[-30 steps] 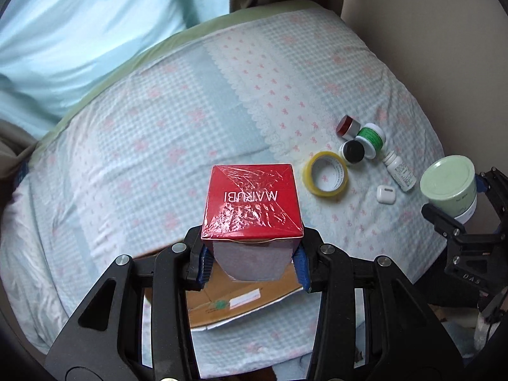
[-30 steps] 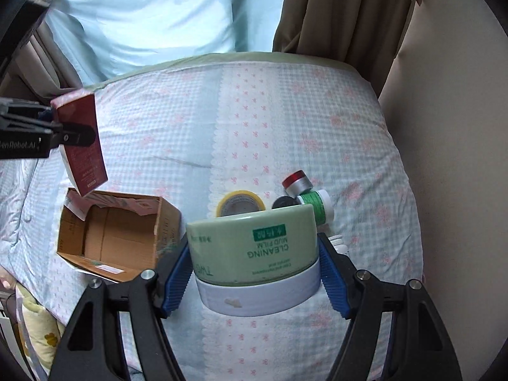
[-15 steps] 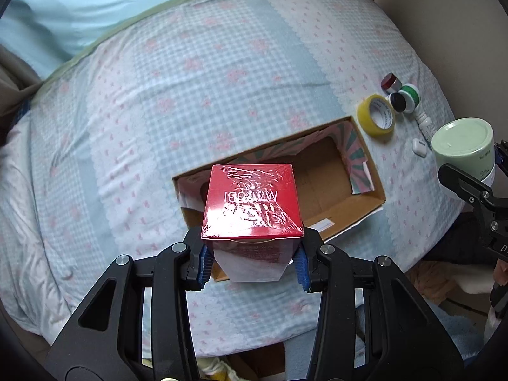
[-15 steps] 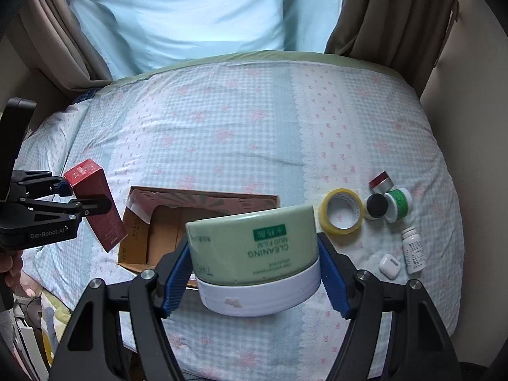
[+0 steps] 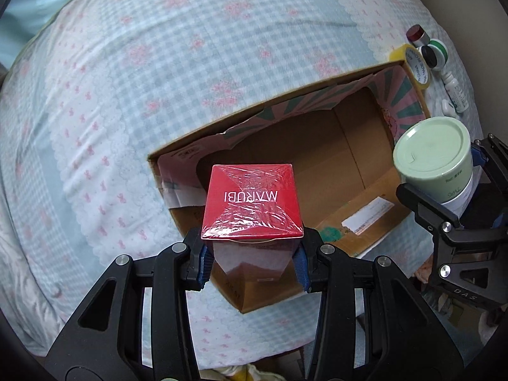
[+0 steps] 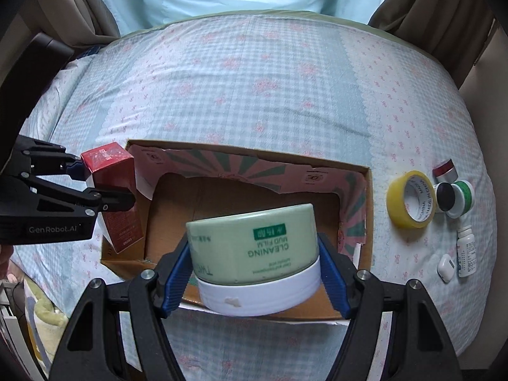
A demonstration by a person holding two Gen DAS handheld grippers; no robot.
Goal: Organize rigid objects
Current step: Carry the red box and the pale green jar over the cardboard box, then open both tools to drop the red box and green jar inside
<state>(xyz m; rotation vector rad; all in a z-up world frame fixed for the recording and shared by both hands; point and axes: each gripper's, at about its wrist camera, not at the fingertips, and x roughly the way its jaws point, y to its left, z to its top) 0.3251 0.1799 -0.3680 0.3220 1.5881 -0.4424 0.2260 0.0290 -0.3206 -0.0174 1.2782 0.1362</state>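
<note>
Both grippers have come down over the cardboard box since a second ago, and the box now fills the middle of both views.

The cardboard box (image 6: 368, 222) lies open on the bed (image 6: 254, 79), long axis across the right wrist view. The green jar (image 6: 254, 238), clamped in the right gripper (image 6: 255, 273), hangs above the box's middle and right part. The red carton (image 5: 250, 203), gripped upright by the left gripper (image 5: 252, 260), is over the left end, just inside the rim, so I judge it nearer to going in. The yellow tape (image 6: 409, 200), small pots (image 6: 454, 193), white bottle (image 6: 466, 250) and earbud case (image 6: 446, 263) wait beside the box.
</note>
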